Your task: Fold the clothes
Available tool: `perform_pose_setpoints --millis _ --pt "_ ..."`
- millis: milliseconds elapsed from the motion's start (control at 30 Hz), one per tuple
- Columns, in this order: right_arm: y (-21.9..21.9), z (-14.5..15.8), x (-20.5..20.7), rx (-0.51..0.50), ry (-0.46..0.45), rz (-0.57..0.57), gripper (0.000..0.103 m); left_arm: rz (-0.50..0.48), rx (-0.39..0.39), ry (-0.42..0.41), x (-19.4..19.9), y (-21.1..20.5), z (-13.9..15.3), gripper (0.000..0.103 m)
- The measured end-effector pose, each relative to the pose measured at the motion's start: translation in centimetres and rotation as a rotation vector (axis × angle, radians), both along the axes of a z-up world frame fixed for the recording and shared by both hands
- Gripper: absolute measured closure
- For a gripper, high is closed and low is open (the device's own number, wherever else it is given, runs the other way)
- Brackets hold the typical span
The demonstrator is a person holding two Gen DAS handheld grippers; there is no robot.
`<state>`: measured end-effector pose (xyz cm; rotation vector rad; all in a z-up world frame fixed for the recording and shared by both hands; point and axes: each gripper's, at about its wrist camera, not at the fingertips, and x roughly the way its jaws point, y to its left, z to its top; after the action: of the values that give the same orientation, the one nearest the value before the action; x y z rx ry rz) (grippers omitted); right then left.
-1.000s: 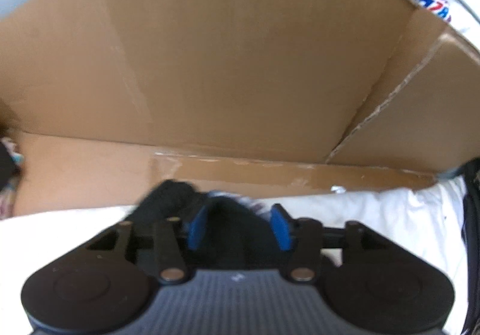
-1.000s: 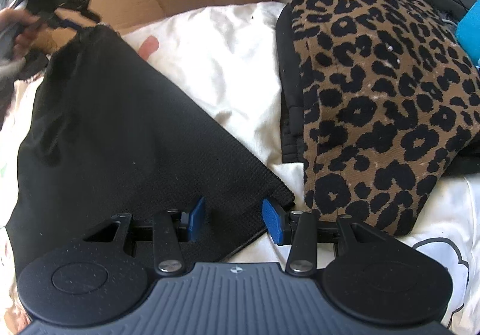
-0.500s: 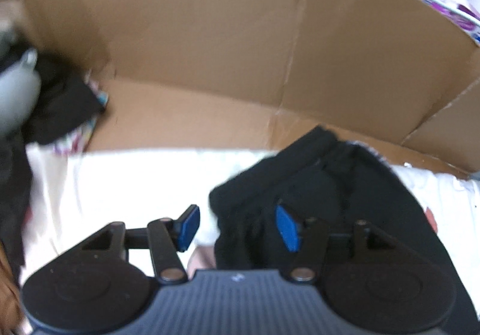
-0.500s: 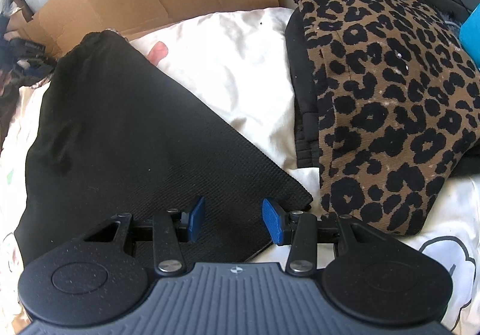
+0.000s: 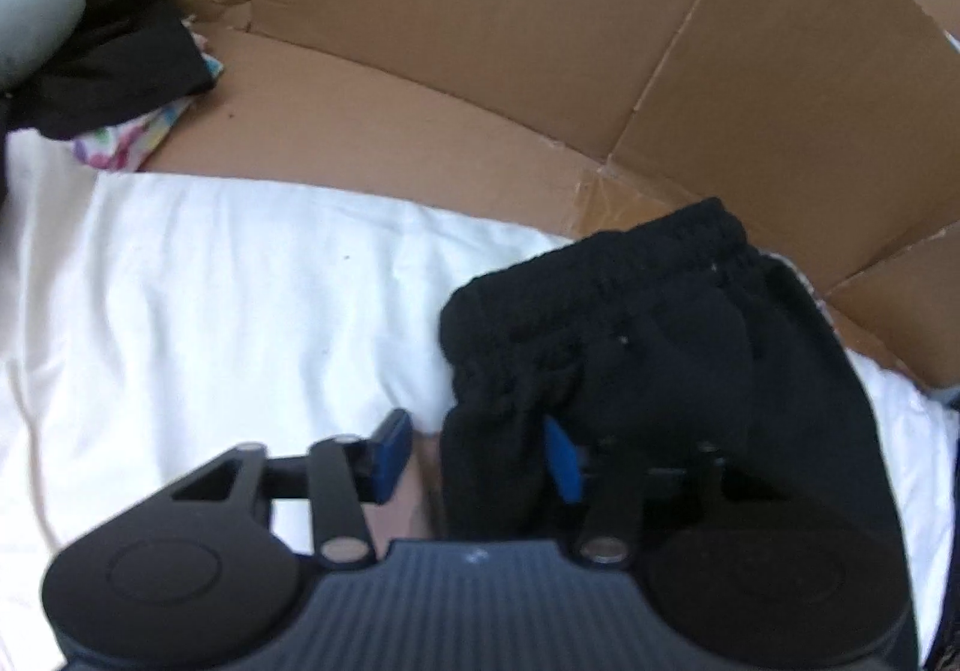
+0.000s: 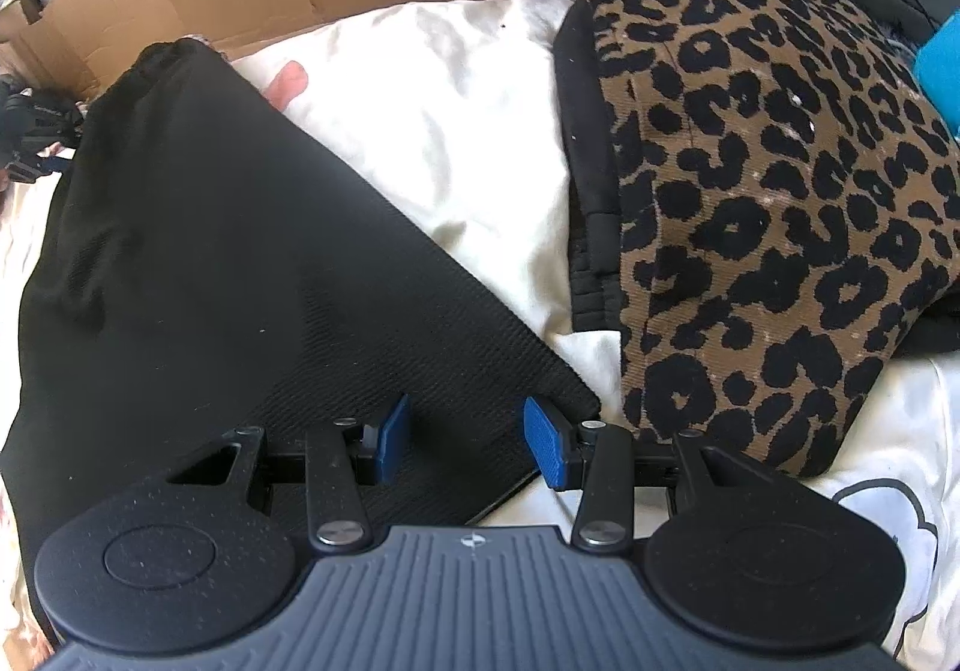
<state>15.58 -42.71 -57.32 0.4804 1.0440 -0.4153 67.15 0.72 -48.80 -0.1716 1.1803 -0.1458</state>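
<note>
My left gripper (image 5: 477, 458) points down at the top end of the black shorts (image 5: 660, 347). Its jaws have just been closing, and the bunched waistband sits between them. The right blue pad is partly hidden by the cloth, so I cannot tell if the pads press on it yet. The shorts lie on the white sheet (image 5: 228, 299), with their top end just beside the cardboard (image 5: 480, 41). My right gripper (image 6: 467, 443) hangs over the bottom corner of the shorts (image 6: 240, 251). Its jaws are apart, with flat black cloth under the gap, and they squeeze nothing. A leopard cloth (image 6: 750, 161) lies to the right of the shorts, with white sheet between them.
</note>
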Motion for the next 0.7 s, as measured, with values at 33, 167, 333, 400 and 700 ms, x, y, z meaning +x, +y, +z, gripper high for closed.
perform_pose_setpoints --millis 33,167,333,400,700 --pt "0.0 -0.1 0.0 -0.002 0.008 -0.004 0.054 -0.007 -0.007 -0.004 0.1 0.0 0.1 0.074" --pt "0.2 -0.4 0.2 -0.018 0.031 -0.001 0.054 -0.050 0.024 -0.036 0.6 -0.2 0.5 0.081" --pt "0.3 -0.7 0.4 -0.038 0.058 0.016 0.054 -0.053 0.051 -0.057 1.4 -0.6 0.4 0.084" --pt "0.2 -0.6 0.4 -0.040 0.071 0.009 0.054 -0.043 0.054 -0.046 1.4 -0.4 0.3 0.070" --pt "-0.4 -0.2 -0.5 -0.062 0.105 -0.051 0.045 -0.085 0.101 -0.051 -3.6 1.1 2.3 0.063"
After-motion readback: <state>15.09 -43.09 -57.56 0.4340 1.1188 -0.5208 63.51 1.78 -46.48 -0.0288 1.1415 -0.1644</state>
